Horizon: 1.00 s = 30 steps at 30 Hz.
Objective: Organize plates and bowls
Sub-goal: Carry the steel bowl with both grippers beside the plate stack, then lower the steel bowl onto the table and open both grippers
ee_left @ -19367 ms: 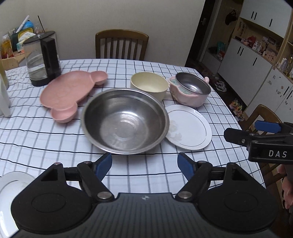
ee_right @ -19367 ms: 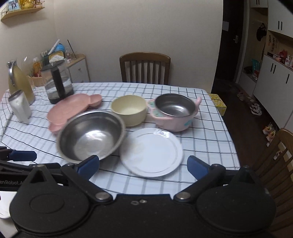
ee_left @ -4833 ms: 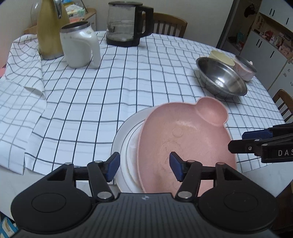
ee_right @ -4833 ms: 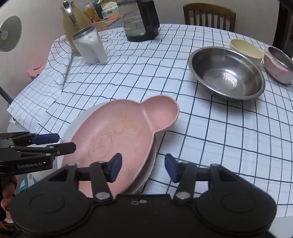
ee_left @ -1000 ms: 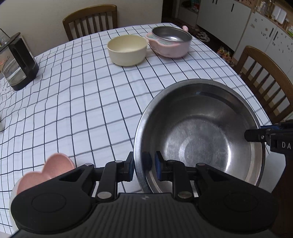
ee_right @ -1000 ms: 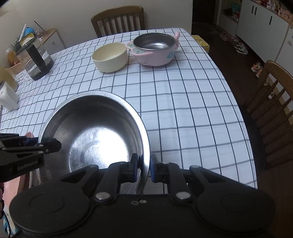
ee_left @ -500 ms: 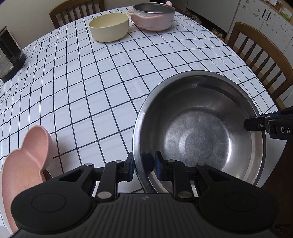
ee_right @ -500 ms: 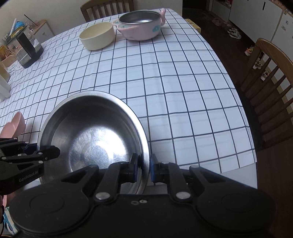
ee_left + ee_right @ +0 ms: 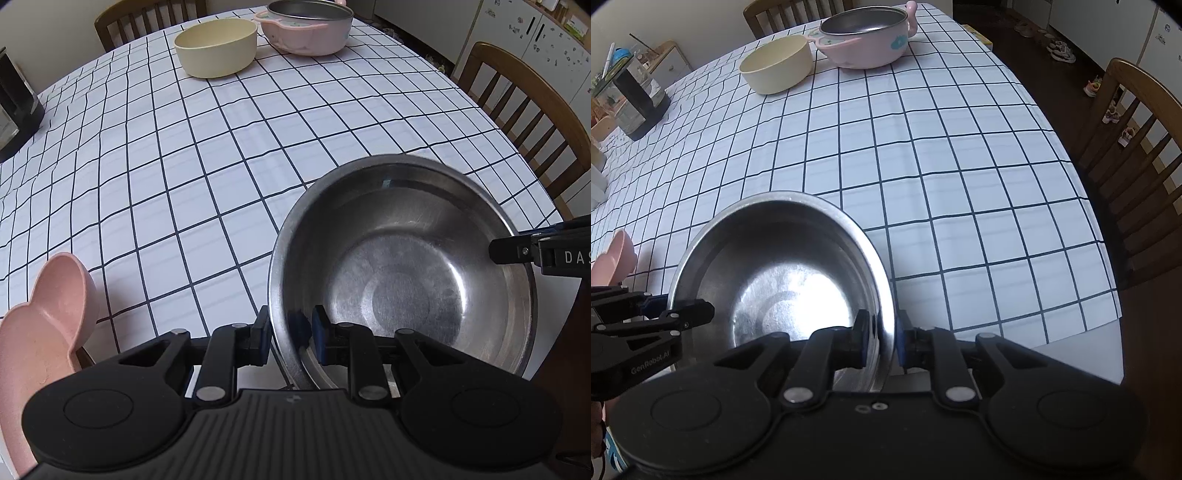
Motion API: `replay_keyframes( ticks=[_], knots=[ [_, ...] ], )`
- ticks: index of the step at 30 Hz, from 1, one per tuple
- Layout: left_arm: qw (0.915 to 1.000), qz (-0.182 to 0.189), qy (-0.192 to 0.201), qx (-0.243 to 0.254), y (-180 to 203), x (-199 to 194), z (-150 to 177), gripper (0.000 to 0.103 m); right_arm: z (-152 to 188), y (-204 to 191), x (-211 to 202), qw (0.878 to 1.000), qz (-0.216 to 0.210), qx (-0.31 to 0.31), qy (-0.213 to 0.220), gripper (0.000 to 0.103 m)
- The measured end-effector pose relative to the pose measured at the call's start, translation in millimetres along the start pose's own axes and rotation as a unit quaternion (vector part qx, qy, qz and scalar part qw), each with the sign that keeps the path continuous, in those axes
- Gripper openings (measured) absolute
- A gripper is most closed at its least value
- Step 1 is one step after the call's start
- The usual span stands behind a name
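Steel bowl [image 9: 402, 280] lowered near table edge, left tongs [image 9: 288, 334] clamping its rim, right tongs [image 9: 881, 338] opening around rim, pink plate [image 9: 33, 332] cropped.

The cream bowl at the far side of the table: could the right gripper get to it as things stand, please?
Probably not yet. The right gripper straddles the rim of the steel bowl, its jaws just opening. The checked cloth up to the cream bowl lies bare.
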<state>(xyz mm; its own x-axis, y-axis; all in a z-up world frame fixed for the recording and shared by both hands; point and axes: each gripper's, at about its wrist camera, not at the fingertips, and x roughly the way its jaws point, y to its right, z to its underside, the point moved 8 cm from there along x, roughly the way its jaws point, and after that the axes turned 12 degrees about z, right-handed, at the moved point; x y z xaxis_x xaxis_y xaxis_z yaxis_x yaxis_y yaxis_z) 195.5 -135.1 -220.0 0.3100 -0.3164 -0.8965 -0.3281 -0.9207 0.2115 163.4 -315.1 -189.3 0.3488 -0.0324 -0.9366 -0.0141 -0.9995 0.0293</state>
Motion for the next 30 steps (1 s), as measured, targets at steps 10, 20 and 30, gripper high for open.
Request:
replay_keyframes(
  ticks=[10, 20, 30],
  knots=[
    [0.9998, 0.01, 0.017, 0.004, 0.6, -9.8, -3.4, 0.022, -8.7, -0.2, -10.9, 1.0, 0.005, -0.003, 0.019, 0.025],
    [0.9985, 0.01, 0.053, -0.007, -9.1, -37.2, -16.6, 0.022, -23.8, -7.0, -38.2, 0.998, -0.004, -0.018, 0.056, 0.028],
    [0.9907, 0.02, 0.134, 0.0, -10.6, -83.8, -61.3, 0.024, -55.2, -17.4, -69.0, 0.994, -0.019, -0.029, 0.106, 0.032]
  ],
)
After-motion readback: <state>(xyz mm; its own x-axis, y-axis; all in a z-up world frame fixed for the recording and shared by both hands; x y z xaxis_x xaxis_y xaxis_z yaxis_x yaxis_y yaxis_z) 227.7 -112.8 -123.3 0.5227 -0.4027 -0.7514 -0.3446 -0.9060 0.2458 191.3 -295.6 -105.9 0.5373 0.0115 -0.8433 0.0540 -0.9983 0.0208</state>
